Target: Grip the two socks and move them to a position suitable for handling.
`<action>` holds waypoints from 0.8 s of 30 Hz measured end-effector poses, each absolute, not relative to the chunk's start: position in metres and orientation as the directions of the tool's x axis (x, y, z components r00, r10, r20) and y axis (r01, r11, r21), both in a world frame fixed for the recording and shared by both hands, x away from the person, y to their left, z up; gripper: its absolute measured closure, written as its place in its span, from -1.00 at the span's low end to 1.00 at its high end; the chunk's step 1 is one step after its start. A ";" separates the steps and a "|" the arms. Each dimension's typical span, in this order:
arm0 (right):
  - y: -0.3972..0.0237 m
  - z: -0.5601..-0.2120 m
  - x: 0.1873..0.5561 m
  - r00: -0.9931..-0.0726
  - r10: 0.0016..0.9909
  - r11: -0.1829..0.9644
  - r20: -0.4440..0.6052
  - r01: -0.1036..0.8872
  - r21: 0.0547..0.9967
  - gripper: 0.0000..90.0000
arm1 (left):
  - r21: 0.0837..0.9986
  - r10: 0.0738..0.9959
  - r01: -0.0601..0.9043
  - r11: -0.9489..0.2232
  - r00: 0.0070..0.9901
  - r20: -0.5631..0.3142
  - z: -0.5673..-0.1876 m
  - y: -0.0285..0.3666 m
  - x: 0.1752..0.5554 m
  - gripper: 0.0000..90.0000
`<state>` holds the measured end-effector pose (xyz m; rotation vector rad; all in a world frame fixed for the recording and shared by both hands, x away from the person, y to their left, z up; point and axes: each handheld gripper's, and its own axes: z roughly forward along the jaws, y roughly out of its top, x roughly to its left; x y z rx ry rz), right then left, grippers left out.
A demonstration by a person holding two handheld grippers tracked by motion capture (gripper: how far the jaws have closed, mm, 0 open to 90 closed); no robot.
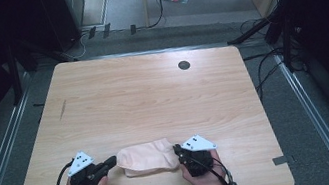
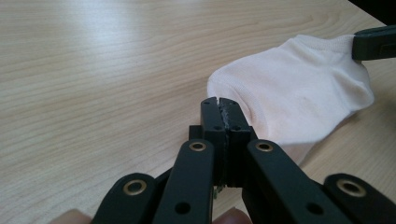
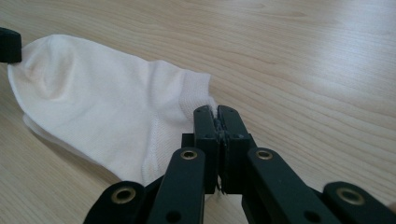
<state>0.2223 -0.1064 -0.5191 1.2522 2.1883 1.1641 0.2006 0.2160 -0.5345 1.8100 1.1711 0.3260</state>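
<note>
1. Sock (image 1: 146,157): pale, lies flat at the lower centre of the high view, on the table (image 1: 143,96) near its front edge, between both grippers.
2. Left gripper (image 2: 219,103): jaws pressed fully together, empty; tips just beside the sock's rounded end.
3. Right gripper (image 3: 215,112): jaws closed; tips at the ribbed cuff. Whether fabric is pinched cannot be determined.
4. Forearms are cut off by the bottom edge of the high view.
</note>
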 end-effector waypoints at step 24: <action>-0.107 -0.526 0.224 -0.560 0.822 0.270 0.100 0.539 0.798 0.96 | 0.799 0.819 0.584 -0.144 0.523 -0.235 -0.537 0.214 0.200 1.00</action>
